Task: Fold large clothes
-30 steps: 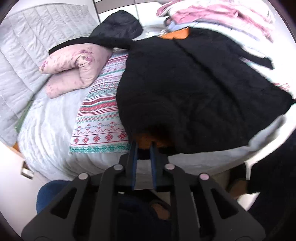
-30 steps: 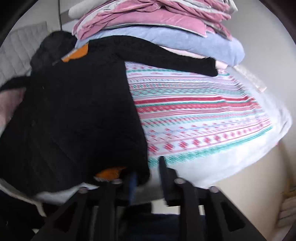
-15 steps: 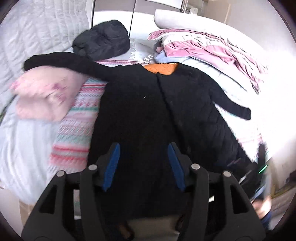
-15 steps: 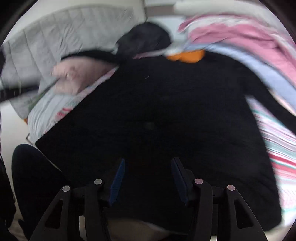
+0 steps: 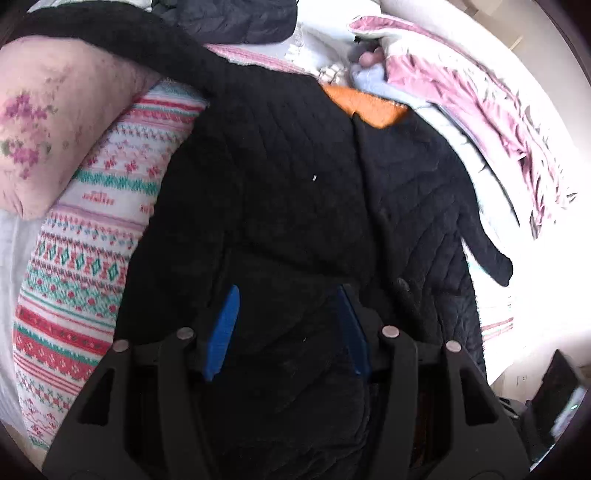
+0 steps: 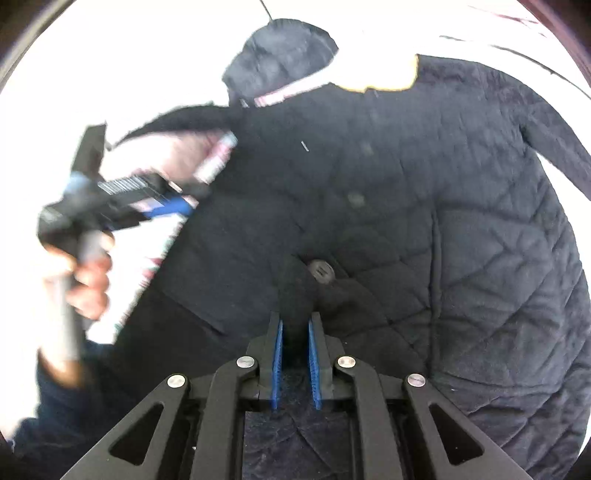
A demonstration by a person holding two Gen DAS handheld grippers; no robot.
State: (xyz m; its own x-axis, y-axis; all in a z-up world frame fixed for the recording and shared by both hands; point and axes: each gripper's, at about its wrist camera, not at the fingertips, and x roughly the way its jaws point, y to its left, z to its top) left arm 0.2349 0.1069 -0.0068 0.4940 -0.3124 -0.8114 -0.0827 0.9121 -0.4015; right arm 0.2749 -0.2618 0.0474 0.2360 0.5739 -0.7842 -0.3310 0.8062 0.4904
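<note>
A black quilted jacket with an orange lining at the collar lies spread front-up on the bed, sleeves out to both sides. My left gripper is open and empty, hovering over the jacket's lower front. In the right wrist view the jacket fills the frame. My right gripper is shut on a fold of the jacket's front edge, just below a dark button. The left gripper shows blurred at the left there, held in a hand.
A patterned red, green and white blanket covers the bed. A pink floral pillow lies at left. Pink and pale blue bedding is piled at right. A dark puffer garment lies beyond the collar.
Both grippers let go of the hem and opened, then moved up over the jacket. The right gripper has since closed on the front edge; the left stays open.
</note>
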